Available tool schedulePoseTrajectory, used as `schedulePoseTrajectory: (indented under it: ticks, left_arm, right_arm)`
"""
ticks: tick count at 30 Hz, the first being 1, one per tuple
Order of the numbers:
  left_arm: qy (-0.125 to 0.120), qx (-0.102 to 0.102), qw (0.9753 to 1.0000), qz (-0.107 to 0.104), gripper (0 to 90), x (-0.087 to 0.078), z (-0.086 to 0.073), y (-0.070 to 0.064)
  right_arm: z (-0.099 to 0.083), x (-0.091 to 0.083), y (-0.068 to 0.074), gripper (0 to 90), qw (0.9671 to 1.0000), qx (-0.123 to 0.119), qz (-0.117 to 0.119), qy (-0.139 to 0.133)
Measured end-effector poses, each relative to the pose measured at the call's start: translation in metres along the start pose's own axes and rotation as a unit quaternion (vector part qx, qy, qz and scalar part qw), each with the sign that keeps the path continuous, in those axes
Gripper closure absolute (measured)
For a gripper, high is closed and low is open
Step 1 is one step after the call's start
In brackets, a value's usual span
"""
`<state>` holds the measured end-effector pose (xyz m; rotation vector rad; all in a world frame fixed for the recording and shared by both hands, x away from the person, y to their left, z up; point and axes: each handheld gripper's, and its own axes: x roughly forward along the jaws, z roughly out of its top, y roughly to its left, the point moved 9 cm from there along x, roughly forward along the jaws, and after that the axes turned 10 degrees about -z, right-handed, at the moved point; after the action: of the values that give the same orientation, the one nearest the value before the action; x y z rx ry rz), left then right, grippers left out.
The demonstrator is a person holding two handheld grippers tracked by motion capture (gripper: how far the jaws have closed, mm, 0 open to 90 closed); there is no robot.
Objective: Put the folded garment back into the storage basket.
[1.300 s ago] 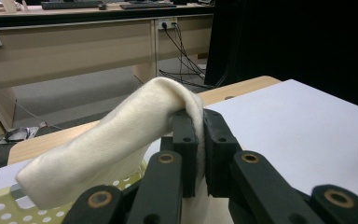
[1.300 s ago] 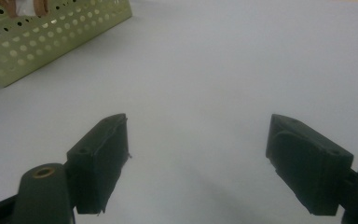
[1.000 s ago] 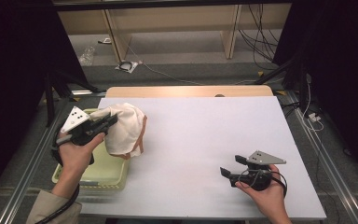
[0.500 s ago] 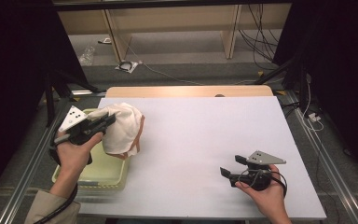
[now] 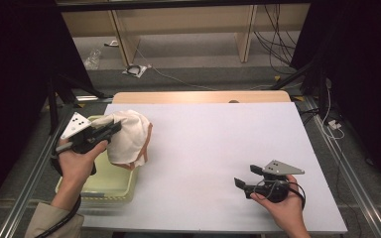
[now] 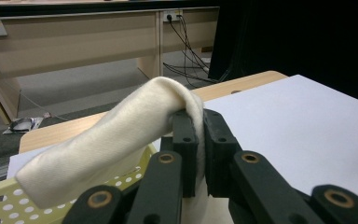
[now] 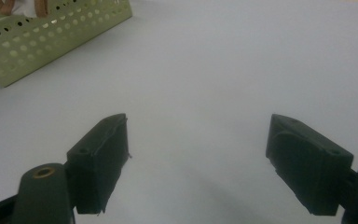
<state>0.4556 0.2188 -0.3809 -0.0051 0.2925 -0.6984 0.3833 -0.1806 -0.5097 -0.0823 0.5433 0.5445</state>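
Observation:
My left gripper is shut on a cream cloth with an orange-brown edge, held above the right end of a pale green perforated basket. Along the left gripper's jaws, the cloth is pinched between them and drapes down to the left over the basket's rim. My right gripper rests low at the front right of the white table, open, with bare table between its fingers.
The basket's wall lies far to the left of the right gripper. Beyond the table stand wooden furniture legs, floor cables and black stands. Metal rails run along both table sides.
The left gripper has lifted slightly with the cloth, which hangs a little higher over the basket's right end. The right gripper has stayed where it was.

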Motion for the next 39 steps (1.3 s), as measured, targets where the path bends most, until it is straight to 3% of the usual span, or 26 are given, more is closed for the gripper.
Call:
schedulePoseTrajectory:
  ticks: [39]
  left_arm:
    - [0.020, -0.008, 0.9998, 0.002, 84.3, -0.006, -0.006, 0.011]
  right_arm:
    - [0.000, 0.000, 0.000, 21.8, 1.0000, 0.000, 0.001, -0.001]
